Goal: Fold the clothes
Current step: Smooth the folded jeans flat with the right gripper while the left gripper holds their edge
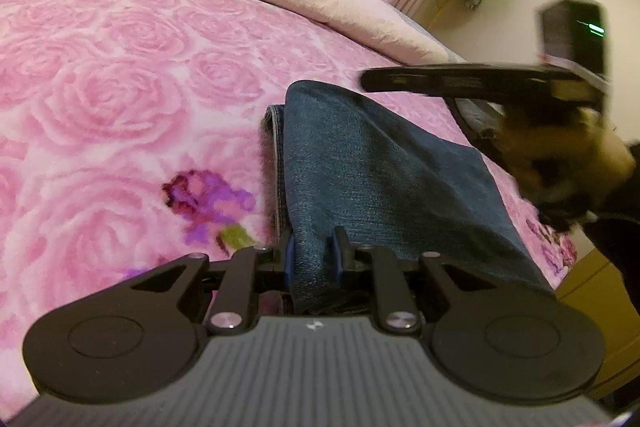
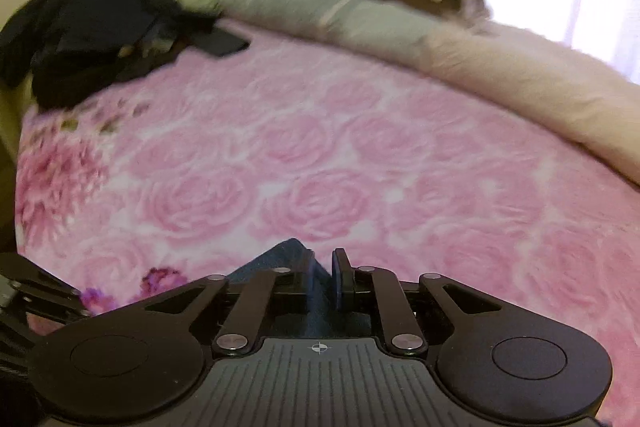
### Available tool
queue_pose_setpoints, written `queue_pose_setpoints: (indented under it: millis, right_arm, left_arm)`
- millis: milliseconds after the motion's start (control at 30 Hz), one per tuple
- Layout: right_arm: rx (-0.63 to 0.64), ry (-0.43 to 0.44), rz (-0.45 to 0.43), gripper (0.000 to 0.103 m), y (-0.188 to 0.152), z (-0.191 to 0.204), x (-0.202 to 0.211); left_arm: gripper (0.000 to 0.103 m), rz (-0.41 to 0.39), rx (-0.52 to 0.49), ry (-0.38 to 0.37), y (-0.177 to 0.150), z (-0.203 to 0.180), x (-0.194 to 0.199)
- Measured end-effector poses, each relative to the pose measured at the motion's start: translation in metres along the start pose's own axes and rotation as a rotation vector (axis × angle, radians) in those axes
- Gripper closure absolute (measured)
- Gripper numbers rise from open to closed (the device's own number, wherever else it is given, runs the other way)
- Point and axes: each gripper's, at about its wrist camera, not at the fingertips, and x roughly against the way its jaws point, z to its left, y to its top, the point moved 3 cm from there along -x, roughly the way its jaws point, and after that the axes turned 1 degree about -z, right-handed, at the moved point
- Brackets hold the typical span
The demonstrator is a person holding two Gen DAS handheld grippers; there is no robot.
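On the pink rose bedspread [image 1: 120,75] the jeans [image 1: 360,167] lie near the right edge, already doubled, a hemmed layer showing along their left side; my left gripper [image 1: 313,251] has its jaws clenched on the near denim edge; my right gripper [image 2: 322,267] pinches a denim corner too, jaws nearly together. I judge a fold is under way; to do it well I'd keep both grips level, hold the cloth taut between them, and line edge on edge before letting go; dark clothes [image 2: 96,39] wait far left.
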Motion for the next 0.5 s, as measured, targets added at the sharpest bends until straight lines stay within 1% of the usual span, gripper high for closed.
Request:
queue_pose_setpoints:
  millis: [67, 100, 167, 333, 367, 400, 433, 467, 500]
  right_arm:
    - [-0.044, 0.007, -0.024, 0.091, -0.011, 0.004, 0.016]
    - [-0.065, 0.015, -0.023, 0.091, -0.018, 0.006, 0.020]
    - [-0.086, 0.016, 0.033, 0.091, -0.032, 0.007, 0.012]
    - [-0.161, 0.039, 0.053, 0.090, -0.045, -0.004, 0.000]
    - [-0.169, 0.040, 0.057, 0.090, -0.047, -0.005, -0.002]
    - [-0.159, 0.033, 0.060, 0.090, -0.047, -0.003, -0.001]
    - [-0.148, 0.027, 0.057, 0.088, -0.049, 0.000, -0.001]
    - [-0.146, 0.029, 0.050, 0.083, -0.051, 0.001, 0.001]
    - [-0.147, 0.033, 0.043, 0.080, -0.053, 0.002, 0.002]
  left_arm:
    - [0.086, -0.002, -0.029, 0.009, 0.000, -0.003, 0.001]
    - [0.086, -0.003, -0.065, 0.015, 0.000, -0.007, 0.003]
    - [0.084, -0.006, -0.136, 0.027, 0.001, -0.015, 0.008]
    - [0.081, -0.014, -0.313, 0.056, 0.003, -0.037, 0.021]
    - [0.084, -0.016, -0.349, 0.062, 0.004, -0.041, 0.024]
    - [0.084, -0.017, -0.384, 0.068, 0.004, -0.046, 0.027]
    - [0.084, -0.019, -0.420, 0.074, 0.005, -0.050, 0.029]
    - [0.084, -0.020, -0.455, 0.080, 0.005, -0.054, 0.032]
    - [0.084, -0.020, -0.484, 0.086, 0.005, -0.058, 0.033]
